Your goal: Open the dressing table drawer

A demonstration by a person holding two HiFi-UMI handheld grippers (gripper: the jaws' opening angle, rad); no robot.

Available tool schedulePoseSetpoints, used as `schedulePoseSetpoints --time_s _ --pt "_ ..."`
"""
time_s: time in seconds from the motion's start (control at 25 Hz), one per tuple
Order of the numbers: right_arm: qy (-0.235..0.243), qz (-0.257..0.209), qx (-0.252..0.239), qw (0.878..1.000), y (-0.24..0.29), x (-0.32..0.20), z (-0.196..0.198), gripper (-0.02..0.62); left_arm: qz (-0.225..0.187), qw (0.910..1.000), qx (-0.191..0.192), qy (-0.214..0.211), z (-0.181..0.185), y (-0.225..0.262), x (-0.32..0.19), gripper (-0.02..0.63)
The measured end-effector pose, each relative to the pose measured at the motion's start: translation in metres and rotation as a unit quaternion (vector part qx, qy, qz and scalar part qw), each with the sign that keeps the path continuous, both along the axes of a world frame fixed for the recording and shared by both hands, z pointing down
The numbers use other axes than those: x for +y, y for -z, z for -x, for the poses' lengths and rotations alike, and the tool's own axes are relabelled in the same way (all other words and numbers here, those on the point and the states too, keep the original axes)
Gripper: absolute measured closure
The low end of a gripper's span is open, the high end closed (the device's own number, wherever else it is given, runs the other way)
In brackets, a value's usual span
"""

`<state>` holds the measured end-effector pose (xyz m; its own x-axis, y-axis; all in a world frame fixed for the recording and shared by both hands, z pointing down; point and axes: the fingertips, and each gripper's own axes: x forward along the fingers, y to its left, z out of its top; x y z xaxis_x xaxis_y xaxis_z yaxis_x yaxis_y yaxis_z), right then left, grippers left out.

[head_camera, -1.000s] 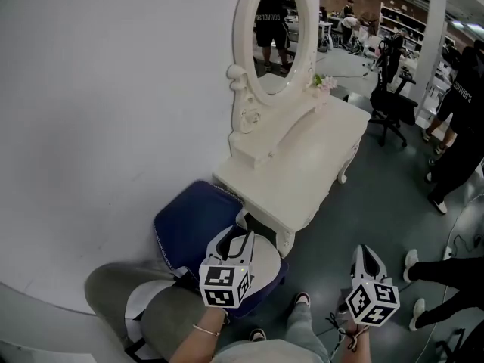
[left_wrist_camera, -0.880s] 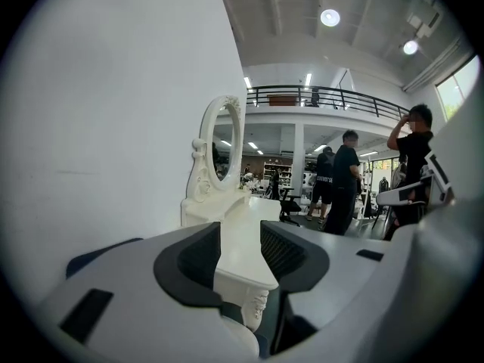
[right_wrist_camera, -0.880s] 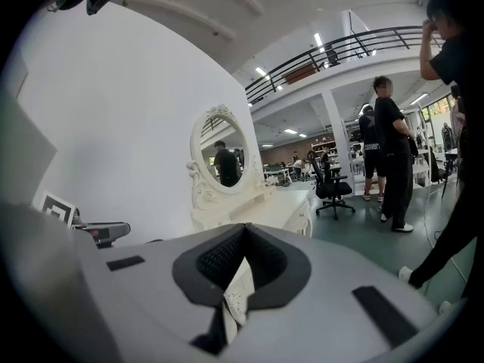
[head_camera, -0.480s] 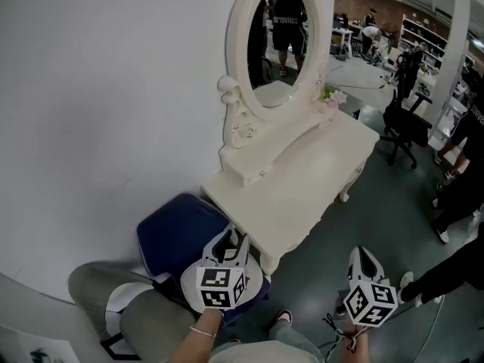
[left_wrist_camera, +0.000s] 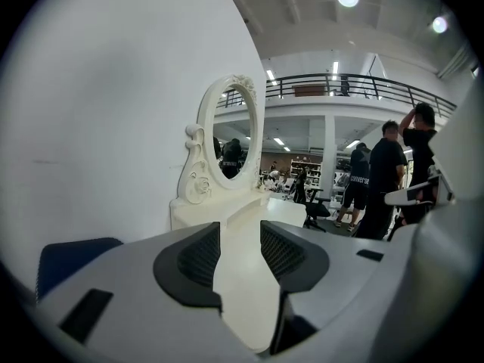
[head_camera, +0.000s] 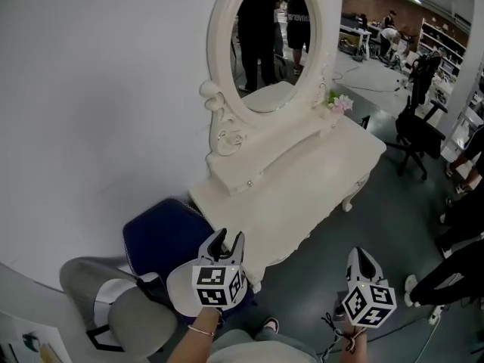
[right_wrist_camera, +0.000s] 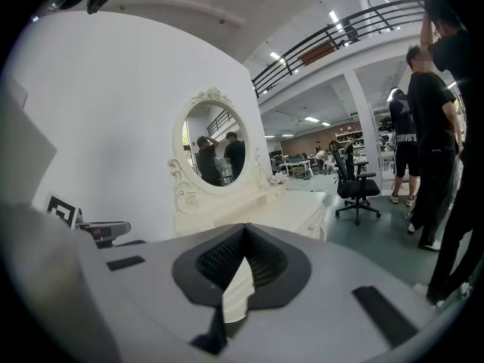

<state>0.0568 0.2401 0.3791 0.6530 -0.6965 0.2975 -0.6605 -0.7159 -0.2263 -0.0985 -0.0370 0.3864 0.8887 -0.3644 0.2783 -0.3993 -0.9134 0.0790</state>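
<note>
The white dressing table [head_camera: 302, 184] with its oval mirror [head_camera: 266, 44] stands against the wall, ahead of both grippers. A small drawer with a knob [head_camera: 249, 183] sits under the mirror at the table's left end. My left gripper [head_camera: 227, 240] hovers just short of the table's near left corner, jaws open with nothing between them. In the left gripper view the left gripper [left_wrist_camera: 240, 252] points along the tabletop [left_wrist_camera: 246, 233]. My right gripper [head_camera: 361, 257] hangs over the floor off the table's front, shut and empty. The right gripper view shows the table front [right_wrist_camera: 299, 210] beyond the right gripper [right_wrist_camera: 243, 237].
A blue-seated chair [head_camera: 159, 237] stands left of the table, against the wall. A grey chair [head_camera: 132, 320] is at the lower left. A black office chair [head_camera: 420, 134] stands beyond the table's far end. People [right_wrist_camera: 423, 127] stand on the right.
The head view has swung, so the table now lies further left and lower in the picture. Both grippers keep about the same places and states.
</note>
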Motion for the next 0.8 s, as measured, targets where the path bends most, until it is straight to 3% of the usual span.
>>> schedulePoseSetpoints --time_s 0.36,0.8 --pt "-0.006 -0.005 -0.021 1.0 -0.014 0.021 -0.043 0.588 0.008 0.9997 -0.02 0.013 -0.032 -0.012 0.014 0.44" --pt "0.003 -0.003 -0.032 0.999 -0.032 -0.001 -0.088 0.588 0.015 0.9992 -0.019 0.033 -0.07 -0.027 -0.008 0.44"
